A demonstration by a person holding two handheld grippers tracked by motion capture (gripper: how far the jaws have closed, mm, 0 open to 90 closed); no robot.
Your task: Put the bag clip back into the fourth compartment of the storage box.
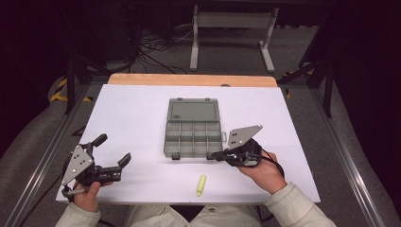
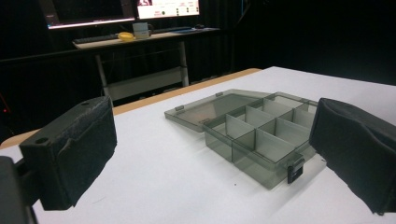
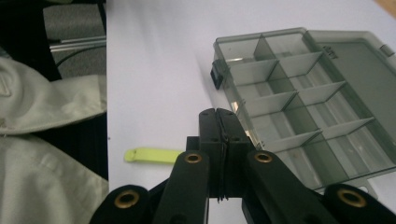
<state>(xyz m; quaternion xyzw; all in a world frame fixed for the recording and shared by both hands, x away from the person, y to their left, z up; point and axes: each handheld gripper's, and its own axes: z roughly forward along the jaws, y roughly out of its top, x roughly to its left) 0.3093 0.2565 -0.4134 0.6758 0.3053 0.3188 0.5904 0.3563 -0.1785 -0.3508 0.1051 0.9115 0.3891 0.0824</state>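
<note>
A smoky grey organizer box (image 1: 194,138) lies open at the table's middle, its lid (image 1: 193,111) folded flat behind it, and its divided compartments (image 3: 299,102) look empty. Near the front edge lies a small yellow-green strip (image 1: 201,185), which also appears left of the jaws in the right gripper view (image 3: 152,155). My left gripper (image 1: 112,150) hovers at the front left, open wide with nothing between its pads (image 2: 70,149), facing the box (image 2: 261,135). My right gripper (image 1: 215,155) is shut with nothing visible between its jaws; its tip (image 3: 218,116) sits just off the box's front right corner.
The white table top (image 1: 132,113) has a wooden strip (image 1: 191,79) along its far edge. Beyond it stand a metal frame (image 1: 231,28) and floor cables. A person's pale sleeves (image 3: 42,140) come in at the table's near edge.
</note>
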